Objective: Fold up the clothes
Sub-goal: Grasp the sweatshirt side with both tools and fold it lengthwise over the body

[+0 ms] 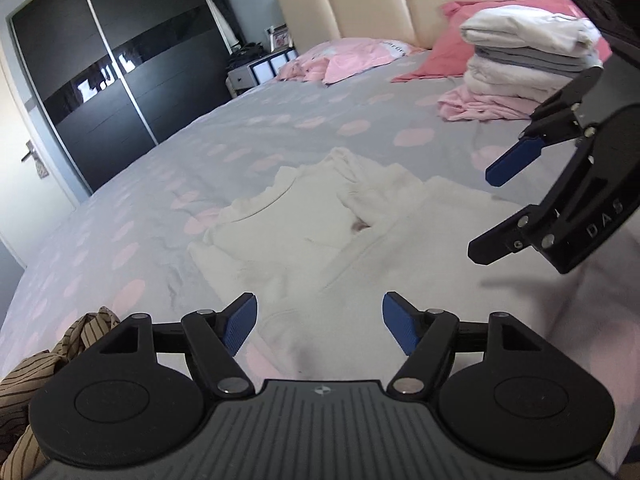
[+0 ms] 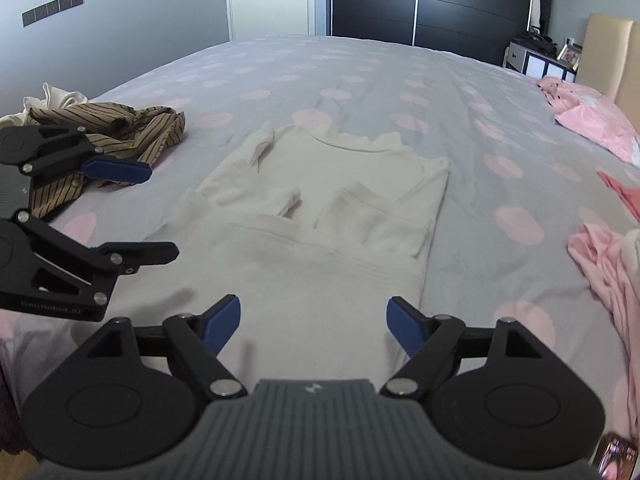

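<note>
Lying flat on bed (image 2: 360, 64), cream top (image 2: 320, 208), sleeves folded in

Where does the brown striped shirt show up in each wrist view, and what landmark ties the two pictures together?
Left wrist view: the brown striped shirt sits at the bottom left edge, partly hidden behind the left gripper.
Right wrist view: the brown striped shirt lies crumpled at the left, beyond the left gripper.
Shared landmark: the white top spread mid-bed; the dark wardrobe also appears in both.
</note>
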The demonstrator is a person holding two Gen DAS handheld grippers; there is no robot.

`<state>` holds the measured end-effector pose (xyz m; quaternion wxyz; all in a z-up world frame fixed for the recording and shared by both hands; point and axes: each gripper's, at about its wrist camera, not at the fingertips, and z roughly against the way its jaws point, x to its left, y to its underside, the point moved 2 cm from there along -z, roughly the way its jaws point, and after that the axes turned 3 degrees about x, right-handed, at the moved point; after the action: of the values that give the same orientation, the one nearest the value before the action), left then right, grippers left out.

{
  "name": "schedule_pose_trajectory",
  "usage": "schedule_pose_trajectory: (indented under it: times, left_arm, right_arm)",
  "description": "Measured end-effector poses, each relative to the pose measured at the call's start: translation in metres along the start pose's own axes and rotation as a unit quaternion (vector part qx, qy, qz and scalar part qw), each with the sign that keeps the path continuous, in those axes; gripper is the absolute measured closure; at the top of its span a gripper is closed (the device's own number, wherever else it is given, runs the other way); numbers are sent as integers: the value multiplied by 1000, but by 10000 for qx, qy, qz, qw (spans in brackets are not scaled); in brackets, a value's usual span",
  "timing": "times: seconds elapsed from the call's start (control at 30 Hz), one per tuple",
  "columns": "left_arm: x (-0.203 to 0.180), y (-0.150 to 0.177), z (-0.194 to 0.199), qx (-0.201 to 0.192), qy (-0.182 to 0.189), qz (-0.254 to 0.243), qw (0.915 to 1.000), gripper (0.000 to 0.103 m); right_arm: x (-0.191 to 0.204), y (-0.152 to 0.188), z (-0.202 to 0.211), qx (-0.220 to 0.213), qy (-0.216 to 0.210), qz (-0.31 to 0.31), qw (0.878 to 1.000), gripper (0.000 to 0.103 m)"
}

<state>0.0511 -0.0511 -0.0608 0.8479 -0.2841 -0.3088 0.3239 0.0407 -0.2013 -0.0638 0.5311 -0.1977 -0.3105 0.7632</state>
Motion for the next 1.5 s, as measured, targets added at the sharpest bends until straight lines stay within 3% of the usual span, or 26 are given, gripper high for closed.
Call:
schedule_pose_trajectory:
  times: [0.2, 0.33, 0.63, 0.8, 0.93, 1.03, 1.2, 1.27, 1.33, 1.43, 1.5]
  left_arm:
    - [-20, 6, 18, -112, 301, -481, 9983, 35]
    - [-37, 13, 22, 103, 433, -950, 9945, 35]
    - [-73, 49, 30, 260, 110, -2338, 9719, 35]
    - [-84, 70, 21, 496, -290, -3058, 9504, 43]
    - [-90, 81, 11, 516, -436, -3367, 9392, 46]
    - [-95, 83, 5, 467, -616, -3547, 9318, 46]
    - [-95, 75, -10, 503, -744, -3443, 9345, 48]
    - [-95, 72, -11, 506, -707, -3424, 9355, 55]
    - [-95, 70, -10, 517, -657, -3436, 9354, 60]
    - [-91, 66, -7, 560, -571, -3389, 9374, 63]
    - [-87, 62, -3, 611, -463, -3293, 9411, 69]
  right_arm:
    - [9, 17, 13, -193, 72, 590, 9980, 21]
    - [22, 29, 18, -106, -13, 1103, 9938, 21]
    - [42, 59, 22, 368, -172, 2082, 9772, 21]
    - [52, 77, 22, 301, 281, 2921, 9555, 24]
    - [60, 88, 10, 370, 803, 3742, 9231, 41]
    - [66, 97, 4, 375, 1042, 4219, 8999, 41]
    - [70, 100, -9, 287, 1319, 4502, 8826, 43]
    - [72, 99, -11, 290, 1344, 4604, 8770, 49]
    - [75, 97, -12, 331, 1333, 4688, 8726, 66]
    - [76, 94, -10, 348, 1372, 4738, 8692, 74]
    - [73, 87, -6, 349, 1350, 4619, 8759, 76]
